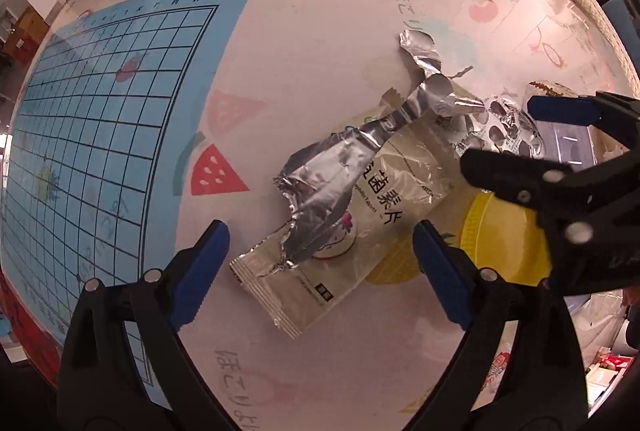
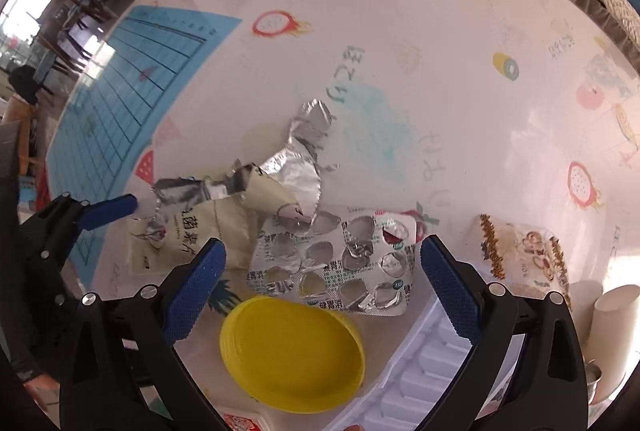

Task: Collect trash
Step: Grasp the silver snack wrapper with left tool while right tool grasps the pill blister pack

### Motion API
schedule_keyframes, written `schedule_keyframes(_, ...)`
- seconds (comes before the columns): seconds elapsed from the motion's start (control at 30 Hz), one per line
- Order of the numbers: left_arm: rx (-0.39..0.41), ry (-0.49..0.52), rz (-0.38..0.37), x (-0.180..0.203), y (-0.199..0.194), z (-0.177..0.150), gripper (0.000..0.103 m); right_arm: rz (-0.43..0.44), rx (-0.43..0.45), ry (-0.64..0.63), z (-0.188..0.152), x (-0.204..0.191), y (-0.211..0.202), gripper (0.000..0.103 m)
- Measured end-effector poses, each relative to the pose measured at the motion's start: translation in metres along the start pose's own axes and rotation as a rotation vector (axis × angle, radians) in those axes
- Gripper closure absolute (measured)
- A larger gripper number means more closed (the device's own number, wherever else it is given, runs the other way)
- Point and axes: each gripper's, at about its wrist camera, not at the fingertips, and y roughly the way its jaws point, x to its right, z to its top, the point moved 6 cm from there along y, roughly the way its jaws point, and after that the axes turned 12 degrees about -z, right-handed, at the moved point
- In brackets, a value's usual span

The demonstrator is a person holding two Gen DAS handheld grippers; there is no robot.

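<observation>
Foil sachet [image 1: 344, 227] flat, long axis diagonal, torn end far-right.

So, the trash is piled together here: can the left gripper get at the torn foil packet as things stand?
Probably yes. The left gripper stands open right over the torn foil packet, nothing covers it, and the right gripper is off to the side.

Between the wide-apart fingers of the left gripper [image 1: 322, 273] lies only the flat torn foil sachet [image 1: 340, 231], with bare tablecloth [image 1: 320, 43] ahead and to its left; on its right the right gripper [image 1: 560, 167] crowds close. Under the right gripper [image 2: 322, 291] sit the yellow lid [image 2: 292, 355] and emptied blister pack [image 2: 336, 263]; a white plastic tray [image 2: 420, 363] and paper cups [image 2: 608, 327] block its right
</observation>
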Motion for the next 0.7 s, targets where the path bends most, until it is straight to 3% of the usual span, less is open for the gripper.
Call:
schedule_keyframes(0.47, 0.025, 0.054, 0.027, 0.011, 0.007, -0.004, 0.013, -0.035, 0.013, -0.085, -0.002, -0.007, 0.004, 0.01)
schedule_keyframes(0.63, 0.053, 0.081, 0.021, 0.014, -0.001, 0.001, 0.027, -0.057, -0.006, -0.071, 0.005, -0.007, 0.002, 0.012)
schedule_keyframes(0.7, 0.06, 0.104, 0.016, 0.013, -0.01, 0.003, 0.044, -0.051, -0.005, -0.053, 0.008, -0.004, 0.001, 0.013)
